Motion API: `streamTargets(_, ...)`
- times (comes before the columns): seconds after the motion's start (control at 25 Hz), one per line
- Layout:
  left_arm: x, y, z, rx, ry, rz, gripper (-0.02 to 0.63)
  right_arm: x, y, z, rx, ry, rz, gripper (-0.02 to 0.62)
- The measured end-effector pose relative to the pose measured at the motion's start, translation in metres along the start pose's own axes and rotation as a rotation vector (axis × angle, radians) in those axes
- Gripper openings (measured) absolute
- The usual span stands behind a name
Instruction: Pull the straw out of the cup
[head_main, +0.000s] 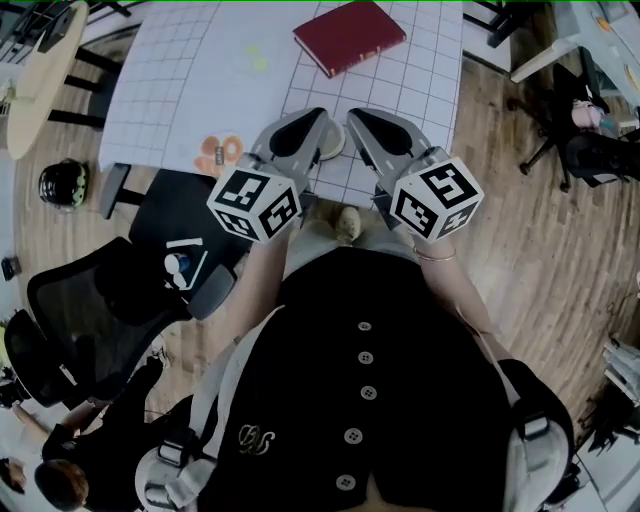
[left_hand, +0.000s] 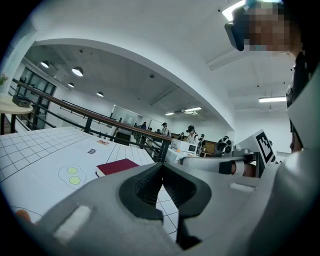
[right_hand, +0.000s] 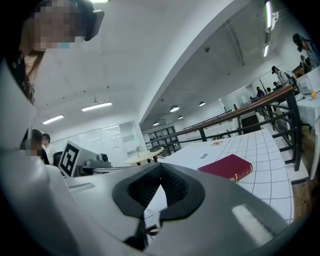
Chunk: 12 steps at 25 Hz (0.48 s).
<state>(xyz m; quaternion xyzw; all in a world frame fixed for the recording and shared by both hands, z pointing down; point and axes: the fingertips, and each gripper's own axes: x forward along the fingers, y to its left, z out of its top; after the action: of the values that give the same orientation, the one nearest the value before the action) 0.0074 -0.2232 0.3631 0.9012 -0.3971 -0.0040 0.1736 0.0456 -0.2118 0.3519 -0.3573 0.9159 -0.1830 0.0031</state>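
Observation:
Over the near edge of the white gridded table, my left gripper and right gripper are side by side, both pointing nearly level across it. Each has its jaws shut with nothing between them, which shows in the left gripper view and the right gripper view. A small pale round object, possibly the cup, lies between and under the two grippers and is mostly hidden. Below the right jaws a small brown-rimmed round thing shows. I see no straw in any view.
A dark red book lies at the table's far side. Orange prints and green dots mark the sheet. Black office chairs stand at left, another chair at right, and a railing runs beyond the table.

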Motion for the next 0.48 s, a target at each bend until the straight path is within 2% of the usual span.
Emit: streamTargets(0.48,-0.012,0.015,-0.014,-0.031,0.022,0.052,-0.003,0.005,-0.004,-0.01,0.029,0.015,0.0,0.0)
